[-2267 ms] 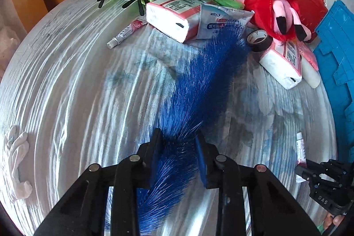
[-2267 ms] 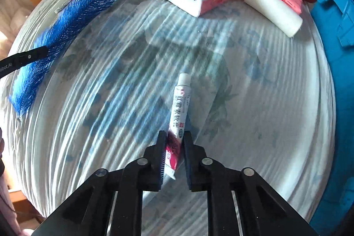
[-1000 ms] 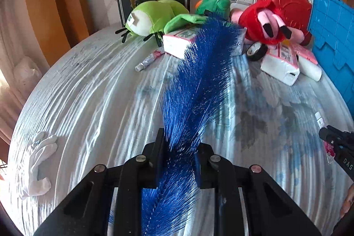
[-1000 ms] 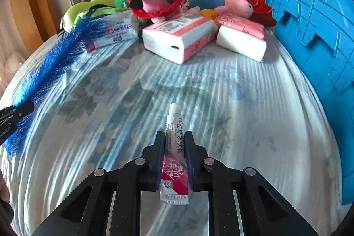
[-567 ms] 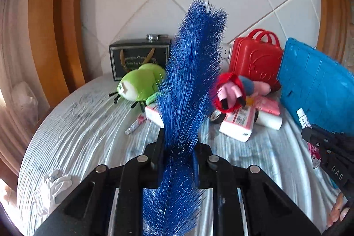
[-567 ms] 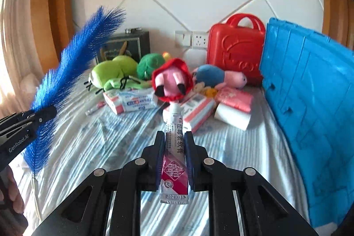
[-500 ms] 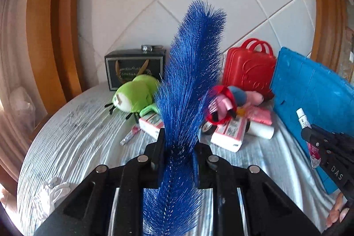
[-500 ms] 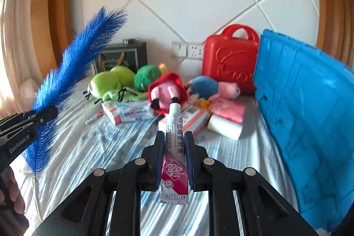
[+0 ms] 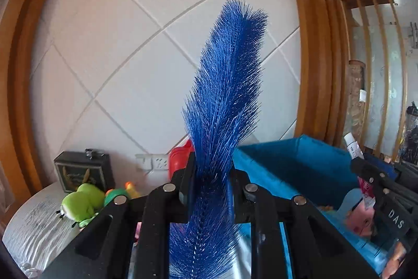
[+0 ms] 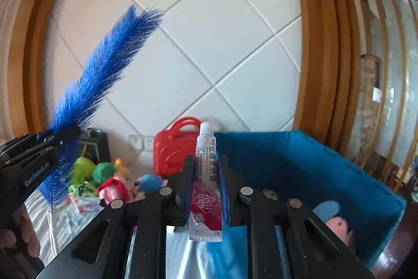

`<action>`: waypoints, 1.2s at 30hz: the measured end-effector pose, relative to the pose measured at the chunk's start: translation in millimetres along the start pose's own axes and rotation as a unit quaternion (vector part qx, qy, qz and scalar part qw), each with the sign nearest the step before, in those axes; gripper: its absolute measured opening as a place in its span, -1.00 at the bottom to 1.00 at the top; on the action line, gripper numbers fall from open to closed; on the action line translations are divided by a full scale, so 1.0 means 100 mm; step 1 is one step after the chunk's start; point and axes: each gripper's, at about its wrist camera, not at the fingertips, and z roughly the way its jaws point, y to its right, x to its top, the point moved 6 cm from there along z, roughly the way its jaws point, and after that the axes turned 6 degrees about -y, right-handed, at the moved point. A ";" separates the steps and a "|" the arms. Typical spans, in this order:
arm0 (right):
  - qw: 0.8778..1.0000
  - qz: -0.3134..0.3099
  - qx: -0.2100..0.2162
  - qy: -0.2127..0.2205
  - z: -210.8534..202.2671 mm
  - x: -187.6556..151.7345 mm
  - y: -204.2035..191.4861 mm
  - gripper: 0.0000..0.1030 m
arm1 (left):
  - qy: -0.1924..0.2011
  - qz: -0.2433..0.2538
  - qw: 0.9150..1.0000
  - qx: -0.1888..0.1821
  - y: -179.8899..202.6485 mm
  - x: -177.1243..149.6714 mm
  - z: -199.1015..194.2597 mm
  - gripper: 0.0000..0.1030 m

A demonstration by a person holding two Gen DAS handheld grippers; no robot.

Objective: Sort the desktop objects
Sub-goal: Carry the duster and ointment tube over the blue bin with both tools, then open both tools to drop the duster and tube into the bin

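Note:
My left gripper (image 9: 211, 175) is shut on a long blue feather duster (image 9: 227, 96) and holds it upright, high above the table. It also shows in the right wrist view (image 10: 104, 75), held by the left gripper (image 10: 70, 134). My right gripper (image 10: 206, 169) is shut on a red and white ointment tube (image 10: 206, 174), cap up, in front of the open blue bin (image 10: 300, 164). In the left wrist view the right gripper (image 9: 365, 169) with the tube (image 9: 352, 145) is at the right, over the bin (image 9: 287, 164).
Plush toys lie inside the bin (image 10: 337, 224). On the cloth-covered table (image 9: 34, 226) sit a green plush (image 9: 81, 203), a red-hooded plush (image 10: 112, 190), a red case (image 10: 175, 148), tissue packs and a dark box (image 9: 83, 171). A tiled wall with sockets (image 9: 154, 161) stands behind.
Both grippers have risen and swung right toward the blue bin, carrying the duster and the tube. The table items have dropped low in both views.

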 end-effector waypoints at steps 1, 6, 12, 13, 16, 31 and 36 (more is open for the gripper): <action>1.000 -0.002 -0.004 0.004 -0.02 0.04 0.20 -0.66 | 0.011 -0.003 1.000 -0.005 0.25 0.11 0.03 -0.64; 1.000 -0.017 -0.014 0.017 0.00 0.19 1.26 -0.66 | 0.046 -0.020 0.999 -0.021 1.49 0.63 0.17 -0.64; 1.000 -0.023 -0.003 -0.013 0.32 0.23 2.10 -0.66 | 0.023 -0.023 0.999 -0.024 2.53 0.95 0.42 -0.64; 1.000 -0.022 0.001 -0.017 0.33 0.21 2.19 -0.66 | 0.014 -0.018 1.000 -0.020 2.65 0.94 0.49 -0.64; 0.999 -0.013 0.017 -0.024 0.38 0.12 2.38 -0.66 | -0.012 -0.009 1.000 -0.012 2.94 0.78 0.70 -0.64; 0.997 -0.013 0.052 -0.048 0.91 -0.03 2.55 -0.65 | -0.092 -0.005 0.993 0.077 2.91 0.18 1.17 -0.45; 0.996 -0.013 0.056 -0.061 0.98 -0.06 2.57 -0.65 | -0.095 0.001 0.990 0.100 2.92 0.16 1.14 0.22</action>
